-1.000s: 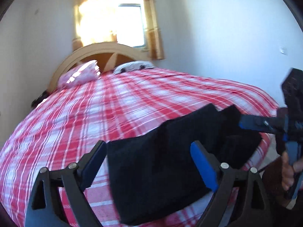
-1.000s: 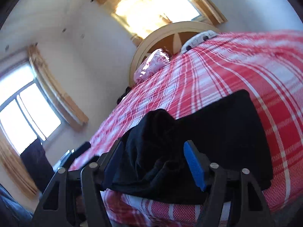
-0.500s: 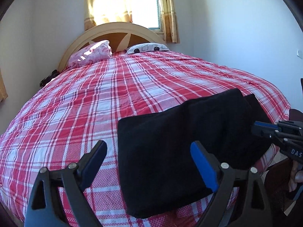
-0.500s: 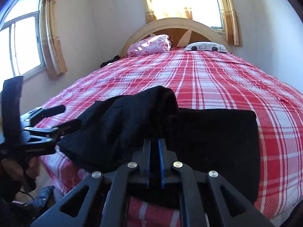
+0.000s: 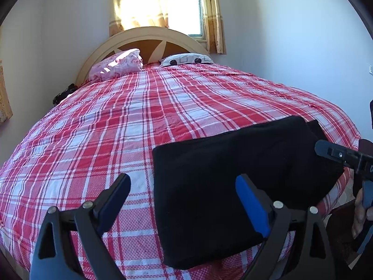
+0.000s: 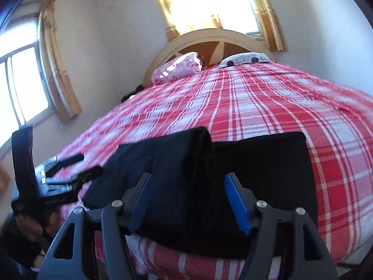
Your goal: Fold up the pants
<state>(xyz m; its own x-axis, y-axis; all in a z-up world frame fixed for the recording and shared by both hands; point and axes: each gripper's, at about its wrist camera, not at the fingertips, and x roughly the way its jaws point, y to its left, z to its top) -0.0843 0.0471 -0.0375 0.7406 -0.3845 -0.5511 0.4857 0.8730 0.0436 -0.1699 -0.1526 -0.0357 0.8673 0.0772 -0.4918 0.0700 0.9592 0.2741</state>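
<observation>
Black folded pants (image 5: 233,177) lie on the red plaid bed near its foot edge. In the right wrist view the pants (image 6: 244,177) show a raised fold on their left half. My left gripper (image 5: 184,200) is open and empty, hovering over the pants' left edge; it also shows in the right wrist view (image 6: 77,168) at the left. My right gripper (image 6: 188,198) is open, its blue pads on either side of the raised fold, not gripping. It shows at the right edge of the left wrist view (image 5: 331,150).
The bed (image 5: 116,128) fills the room, with a pink pillow (image 5: 116,66) and a white patterned pillow (image 5: 186,59) at the headboard. Walls stand close on both sides. Curtained windows (image 6: 21,86) sit behind and to the left.
My right gripper was open a second ago, shut half a second ago, and has opened again around the fold. The left gripper stayed open and shifted slightly left of the pants.
</observation>
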